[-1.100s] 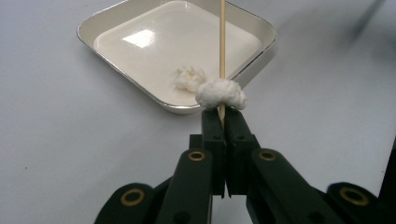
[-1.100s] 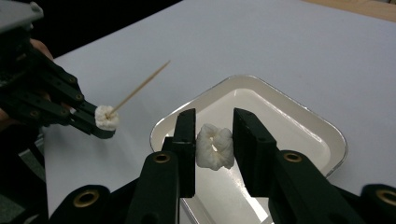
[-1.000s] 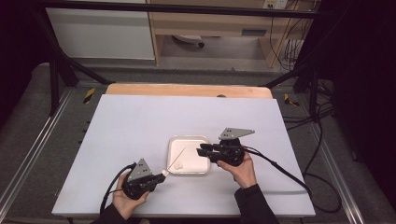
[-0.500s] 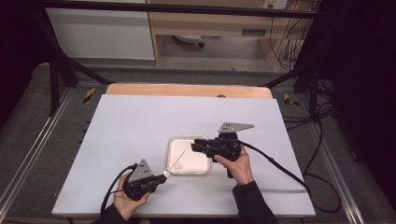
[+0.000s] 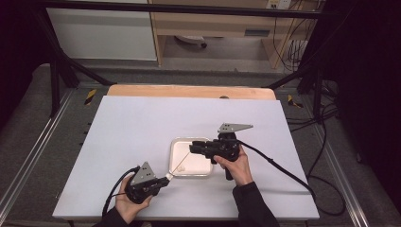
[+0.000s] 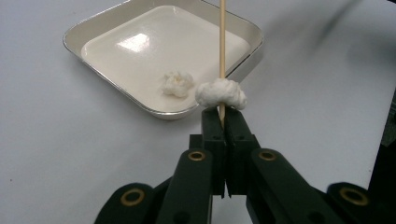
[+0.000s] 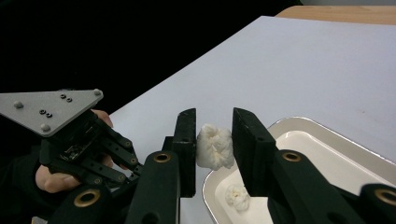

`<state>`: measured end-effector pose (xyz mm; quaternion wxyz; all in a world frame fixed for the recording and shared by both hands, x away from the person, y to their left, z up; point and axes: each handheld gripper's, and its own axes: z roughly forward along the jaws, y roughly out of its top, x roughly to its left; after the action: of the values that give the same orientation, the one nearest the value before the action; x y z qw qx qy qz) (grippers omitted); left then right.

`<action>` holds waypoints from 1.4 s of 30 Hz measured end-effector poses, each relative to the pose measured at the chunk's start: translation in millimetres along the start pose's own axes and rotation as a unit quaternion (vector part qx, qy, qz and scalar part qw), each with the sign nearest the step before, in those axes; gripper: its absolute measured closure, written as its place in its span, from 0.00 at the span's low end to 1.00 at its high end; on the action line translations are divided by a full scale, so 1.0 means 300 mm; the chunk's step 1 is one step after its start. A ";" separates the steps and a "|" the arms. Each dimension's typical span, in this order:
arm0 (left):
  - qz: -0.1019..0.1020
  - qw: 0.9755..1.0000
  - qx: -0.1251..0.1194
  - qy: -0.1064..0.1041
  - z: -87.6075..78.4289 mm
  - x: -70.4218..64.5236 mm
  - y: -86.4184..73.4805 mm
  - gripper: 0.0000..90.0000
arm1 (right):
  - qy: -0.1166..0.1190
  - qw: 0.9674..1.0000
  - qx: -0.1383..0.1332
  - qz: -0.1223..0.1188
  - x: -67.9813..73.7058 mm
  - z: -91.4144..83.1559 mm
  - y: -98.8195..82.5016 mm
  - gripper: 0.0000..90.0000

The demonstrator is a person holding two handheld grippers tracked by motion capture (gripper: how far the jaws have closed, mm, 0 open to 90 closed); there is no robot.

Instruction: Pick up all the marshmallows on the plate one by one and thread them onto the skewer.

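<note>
My left gripper (image 6: 226,121) is shut on a thin wooden skewer (image 6: 222,37) that points out over the tray. A white puffy lump (image 6: 220,93) is threaded on the skewer just past the fingertips. In the high view the left gripper (image 5: 166,178) sits at the tray's near left corner. My right gripper (image 7: 214,126) is shut on a second white lump (image 7: 215,147), held above the tray's left part. From above, the right gripper (image 5: 191,148) points left over the tray. A third white lump (image 6: 177,84) lies in the shallow square metal tray (image 6: 163,112).
The tray (image 5: 171,158) rests near the front middle of a white tabletop (image 5: 142,123). Cables trail from both grippers toward the front edge and to the right. A wooden strip (image 5: 189,91) runs along the table's far edge, with black frame bars beyond.
The right gripper has shifted a little to the left, from the tray's right rim to over the tray, with the white lump still in it. The left gripper has stayed put.
</note>
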<state>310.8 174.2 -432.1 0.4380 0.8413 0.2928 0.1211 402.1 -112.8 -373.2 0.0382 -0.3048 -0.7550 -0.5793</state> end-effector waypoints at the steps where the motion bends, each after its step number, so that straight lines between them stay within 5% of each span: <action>1: 0.000 1.000 0.000 0.000 0.000 0.000 0.000 0.98 | 0.000 1.000 0.001 0.000 -0.001 0.002 -0.001 0.80; 42: 0.017 1.000 0.007 -0.002 0.016 -0.011 0.002 0.99 | 0.046 0.998 0.038 0.017 0.019 0.094 -0.104 0.85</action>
<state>310.6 168.7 -434.4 0.4304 0.8494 0.2785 0.1252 390.0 -89.5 -406.6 0.0944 -0.2890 -0.7683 -0.5633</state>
